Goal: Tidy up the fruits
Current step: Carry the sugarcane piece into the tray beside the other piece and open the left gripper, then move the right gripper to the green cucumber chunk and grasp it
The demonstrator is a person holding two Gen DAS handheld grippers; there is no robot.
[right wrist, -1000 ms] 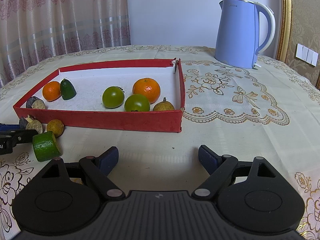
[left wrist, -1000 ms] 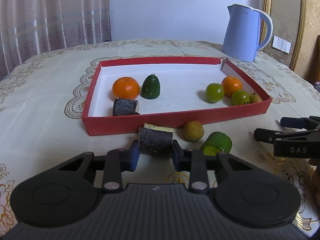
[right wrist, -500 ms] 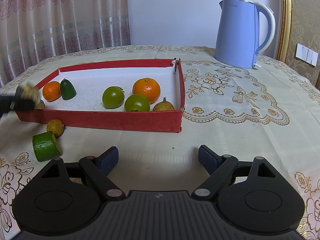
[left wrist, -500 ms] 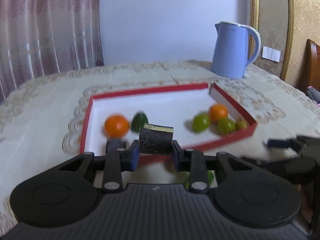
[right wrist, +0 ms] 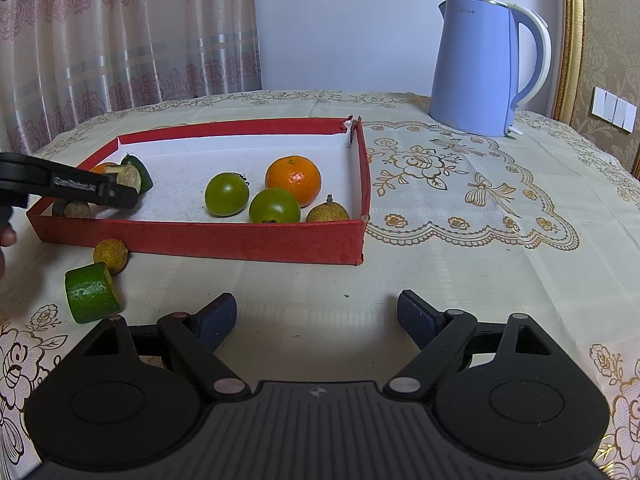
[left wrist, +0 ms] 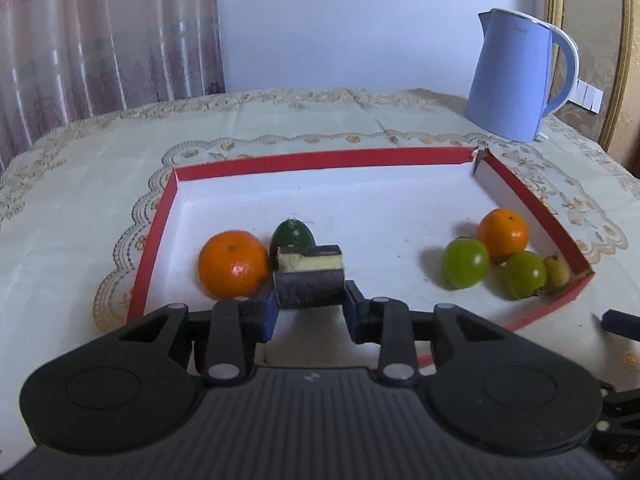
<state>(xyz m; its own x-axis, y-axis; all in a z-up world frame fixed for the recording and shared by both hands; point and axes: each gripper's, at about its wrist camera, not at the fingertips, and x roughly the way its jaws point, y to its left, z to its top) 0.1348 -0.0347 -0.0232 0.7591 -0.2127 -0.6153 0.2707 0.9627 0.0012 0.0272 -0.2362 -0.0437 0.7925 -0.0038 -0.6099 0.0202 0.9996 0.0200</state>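
Observation:
My left gripper [left wrist: 310, 312] is shut on a dark cut fruit piece [left wrist: 310, 282] with a pale cut face, held above the red tray's [left wrist: 320, 159] left part; it shows from the side in the right wrist view [right wrist: 128, 184]. Below it lie an orange [left wrist: 233, 264] and a dark green fruit [left wrist: 292, 233]. At the tray's right lie another orange [right wrist: 293, 174], two green fruits [right wrist: 226, 194] and a small brown fruit [right wrist: 327, 213]. A green cut piece [right wrist: 90, 292] and a yellowish fruit [right wrist: 111, 255] lie on the cloth outside. My right gripper [right wrist: 316, 316] is open and empty.
A blue electric kettle [right wrist: 482, 66] stands behind the tray to the right. Another dark cut piece [right wrist: 72, 210] lies in the tray's near left corner. A patterned cloth [right wrist: 460, 184] covers the round table; curtains hang behind.
My left gripper has lifted the dark cut piece off the cloth and carried it forward over the tray's front wall. My right gripper has stayed still and open.

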